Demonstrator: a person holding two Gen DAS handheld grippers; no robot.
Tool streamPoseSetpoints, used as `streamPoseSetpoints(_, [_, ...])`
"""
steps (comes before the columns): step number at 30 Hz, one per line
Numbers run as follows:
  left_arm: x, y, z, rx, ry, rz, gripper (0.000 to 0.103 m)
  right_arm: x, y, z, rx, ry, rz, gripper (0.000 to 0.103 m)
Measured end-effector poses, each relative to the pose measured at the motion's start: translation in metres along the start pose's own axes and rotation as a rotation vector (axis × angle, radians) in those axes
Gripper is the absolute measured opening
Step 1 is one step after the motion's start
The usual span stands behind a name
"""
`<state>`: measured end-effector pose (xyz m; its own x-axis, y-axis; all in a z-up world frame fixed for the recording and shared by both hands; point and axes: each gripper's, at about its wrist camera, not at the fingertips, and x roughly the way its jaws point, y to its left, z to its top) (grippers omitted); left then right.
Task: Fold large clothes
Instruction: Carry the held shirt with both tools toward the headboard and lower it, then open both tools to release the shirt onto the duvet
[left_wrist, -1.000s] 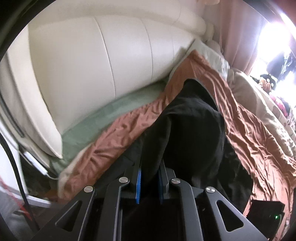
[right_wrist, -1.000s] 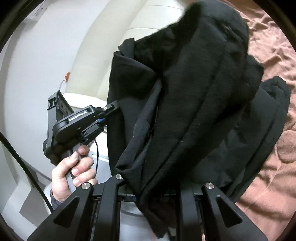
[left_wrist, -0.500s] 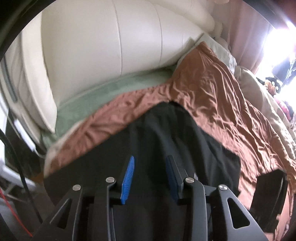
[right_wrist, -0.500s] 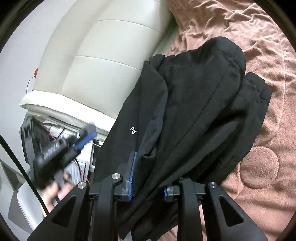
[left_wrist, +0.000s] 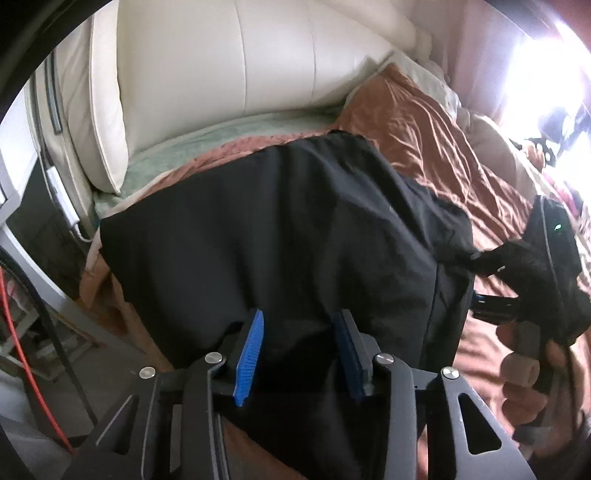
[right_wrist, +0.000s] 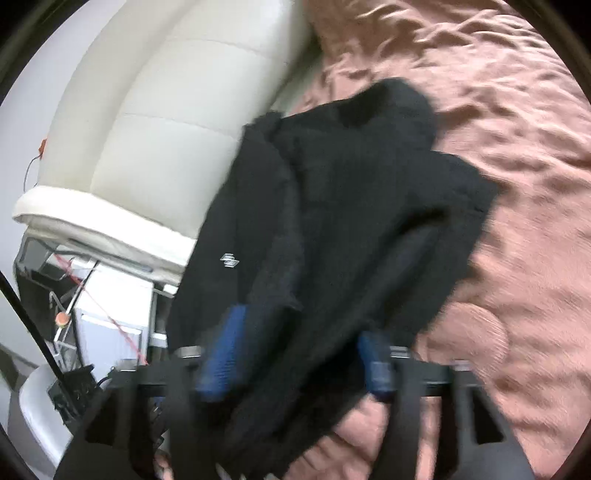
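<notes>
We see the black garment (left_wrist: 295, 229) lying folded on the brown bedspread (left_wrist: 436, 136), near the bed's head edge by the cream headboard (left_wrist: 229, 62). Our left gripper (left_wrist: 299, 347) is opening, its blue pads clear of the cloth between them. Our right gripper (right_wrist: 299, 354) is also opening, blurred, with cloth loose between its jaws.

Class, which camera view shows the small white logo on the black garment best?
The right wrist view: the white logo stands out clearly on the black garment. In the left wrist view the garment shows only a faint, unreadable mark.
</notes>
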<state>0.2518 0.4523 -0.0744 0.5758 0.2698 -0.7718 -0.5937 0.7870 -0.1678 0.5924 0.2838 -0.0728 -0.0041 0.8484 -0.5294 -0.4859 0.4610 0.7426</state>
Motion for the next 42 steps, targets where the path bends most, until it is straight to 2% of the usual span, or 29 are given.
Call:
streamPoseSetpoints(5, [-0.014, 0.003, -0.015, -0.027, -0.011, -0.031, 0.043, -0.036, -0.003, -0.007, -0.005, -0.057, -0.089, 0.07])
streamPoseSetpoints(8, [-0.026, -0.003, -0.022, -0.006, -0.008, -0.034, 0.043, -0.056, 0.024, -0.007, -0.096, -0.115, -0.173, 0.07])
streamPoseSetpoints(11, [-0.037, -0.005, -0.023, -0.005, -0.02, -0.045, 0.043, -0.069, 0.057, -0.01, -0.19, -0.156, -0.199, 0.07])
streamPoseSetpoints(16, [-0.041, -0.005, -0.014, -0.015, -0.054, -0.041, 0.043, -0.06, 0.107, -0.023, -0.361, -0.145, -0.177, 0.07])
streamPoseSetpoints(20, [-0.028, -0.004, -0.005, -0.02, -0.047, 0.004, 0.043, -0.036, 0.133, -0.035, -0.498, -0.11, -0.234, 0.056])
streamPoseSetpoints(22, [-0.021, -0.003, -0.004, -0.036, -0.036, 0.001, 0.043, -0.028, 0.136, -0.039, -0.54, -0.096, -0.257, 0.056])
streamPoseSetpoints(28, [-0.006, -0.004, -0.013, -0.034, -0.015, 0.003, 0.043, 0.003, 0.113, -0.042, -0.531, -0.005, -0.352, 0.056])
streamPoseSetpoints(32, [-0.006, -0.006, -0.02, -0.035, -0.003, 0.006, 0.043, 0.001, 0.107, -0.048, -0.514, 0.006, -0.406, 0.055])
streamPoseSetpoints(37, [-0.018, -0.013, -0.026, -0.022, 0.009, 0.0, 0.043, -0.023, 0.102, -0.052, -0.453, 0.013, -0.407, 0.055])
streamPoseSetpoints(42, [-0.038, -0.018, -0.017, -0.037, 0.0, -0.052, 0.043, -0.066, 0.101, -0.065, -0.422, -0.018, -0.45, 0.056])
